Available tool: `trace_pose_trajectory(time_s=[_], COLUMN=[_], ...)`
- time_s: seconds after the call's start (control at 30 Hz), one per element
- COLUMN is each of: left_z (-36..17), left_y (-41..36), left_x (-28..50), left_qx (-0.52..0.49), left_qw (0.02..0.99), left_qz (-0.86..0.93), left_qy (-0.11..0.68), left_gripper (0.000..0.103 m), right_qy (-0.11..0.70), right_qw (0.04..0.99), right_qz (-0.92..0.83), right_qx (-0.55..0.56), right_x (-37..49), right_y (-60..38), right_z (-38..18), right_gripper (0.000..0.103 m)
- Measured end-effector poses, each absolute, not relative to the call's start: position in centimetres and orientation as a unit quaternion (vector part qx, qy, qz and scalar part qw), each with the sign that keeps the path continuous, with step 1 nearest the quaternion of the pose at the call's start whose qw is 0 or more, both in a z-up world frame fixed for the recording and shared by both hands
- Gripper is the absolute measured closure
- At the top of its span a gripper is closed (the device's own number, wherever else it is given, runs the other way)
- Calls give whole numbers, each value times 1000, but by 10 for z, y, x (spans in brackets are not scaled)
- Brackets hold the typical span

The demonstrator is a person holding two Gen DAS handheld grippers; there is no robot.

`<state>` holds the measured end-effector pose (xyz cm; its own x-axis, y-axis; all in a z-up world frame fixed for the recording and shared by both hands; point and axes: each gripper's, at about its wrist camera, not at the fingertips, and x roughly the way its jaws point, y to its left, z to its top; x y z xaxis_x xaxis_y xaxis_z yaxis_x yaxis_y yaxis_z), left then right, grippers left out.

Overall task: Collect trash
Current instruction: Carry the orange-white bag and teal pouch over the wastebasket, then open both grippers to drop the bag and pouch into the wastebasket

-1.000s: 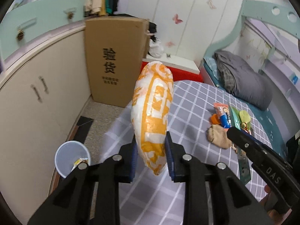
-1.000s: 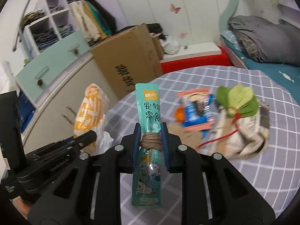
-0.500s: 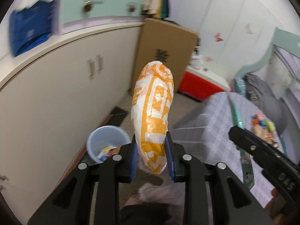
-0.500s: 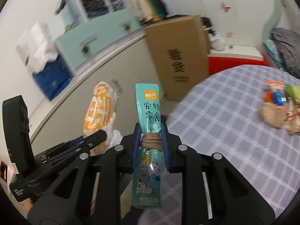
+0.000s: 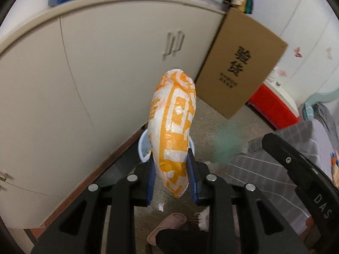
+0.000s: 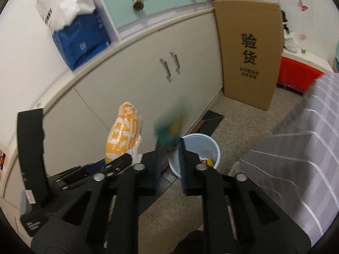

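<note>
My left gripper (image 5: 170, 165) is shut on an orange-and-white plastic bag (image 5: 172, 116), which stands up from the jaws. A pale blue trash bin (image 5: 143, 147) sits on the floor right behind that bag, mostly hidden by it. In the right wrist view the bin (image 6: 203, 148) lies just past my right gripper (image 6: 169, 146), with scraps inside. The right jaws are closing. A teal snack pouch (image 6: 168, 127) is a blur at their tips, above the bin, and the pads no longer clamp it. The left gripper (image 6: 125, 160) holds its bag (image 6: 124, 131) to the left.
A cream cabinet (image 6: 127, 84) runs along the wall behind the bin. A tall cardboard box (image 6: 247, 53) leans against it, with a red box (image 6: 296, 74) beyond. The checked bed cover (image 6: 307, 158) fills the right side. A person's slippered foot (image 5: 167, 228) stands on the floor below.
Both grippers swung left from the bed toward the cabinet and down over the bin. The teal pouch slid out of the right jaws and is now a blur at their tips.
</note>
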<state>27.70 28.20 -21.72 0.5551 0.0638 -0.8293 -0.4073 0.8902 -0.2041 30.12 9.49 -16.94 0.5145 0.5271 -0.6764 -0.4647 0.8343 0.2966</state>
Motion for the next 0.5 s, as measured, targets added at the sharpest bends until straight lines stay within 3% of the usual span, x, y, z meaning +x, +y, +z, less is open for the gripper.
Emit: trace_pose_trajectory(time_s=[0.27,0.5], left_z=[-254,-256], left_y=[314,300], left_x=[320,340], left_qx=[-212,-197], left_qw=[840,846], left_qz=[146,115], left_qy=[477,482], left_gripper=[77,76], right_qy=[421,445], right_qw=[860,855], right_qz=[287,268], right_qx=[-14,2], right_x=[354,380], right_y=[156,150], right_z=[-214,-232], right_gripper=[92,92])
